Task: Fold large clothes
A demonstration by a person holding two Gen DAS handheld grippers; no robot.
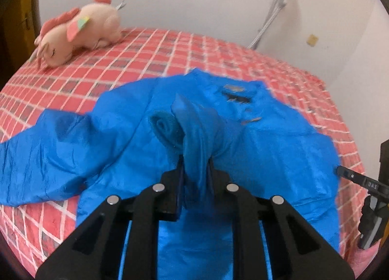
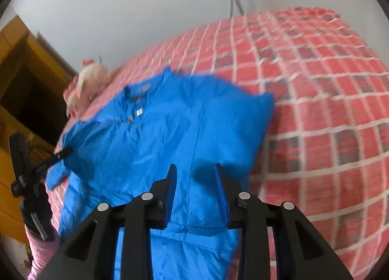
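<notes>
Left gripper jaws clamp bunched blue jacket — right gripper empty.

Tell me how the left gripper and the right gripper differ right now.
The left gripper is shut on a bunched fold of the shiny blue jacket; the right gripper stands open with nothing pinched. The left one lifts cloth; the right one only hovers over flat fabric. Both are black with blue pads.
</notes>
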